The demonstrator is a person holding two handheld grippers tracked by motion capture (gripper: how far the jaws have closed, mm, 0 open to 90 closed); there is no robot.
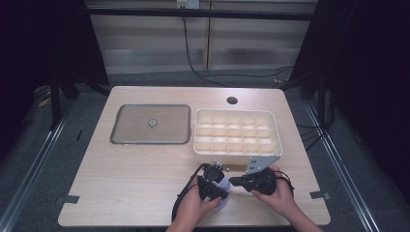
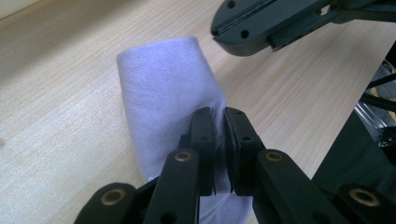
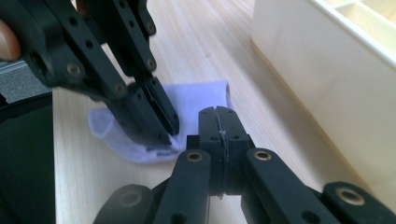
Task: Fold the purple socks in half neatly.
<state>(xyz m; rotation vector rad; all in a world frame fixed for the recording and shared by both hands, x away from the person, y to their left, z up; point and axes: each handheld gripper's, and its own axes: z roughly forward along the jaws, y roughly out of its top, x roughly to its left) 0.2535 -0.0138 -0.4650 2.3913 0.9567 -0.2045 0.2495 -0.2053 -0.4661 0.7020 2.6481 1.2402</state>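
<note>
A person sits at a pale wooden desk [image 1: 135, 169], holding black tongs in each hand near its front edge; the left tongs [image 2: 219, 135] are clamped on a fold of a small pale lilac cloth [image 2: 163, 93], which lies on the desk just in front of the person, probably to pin or lift it for folding; the right tongs [image 3: 218, 122] sit just beside the cloth with jaws pressed together on nothing, seemingly poised to help; behind them stands a cream tray [image 1: 237, 150] divided into many small compartments, all apparently bare, perhaps the cloth's destination; further left, a grey square mat [image 1: 130, 130] rests flat on the desk.
</note>
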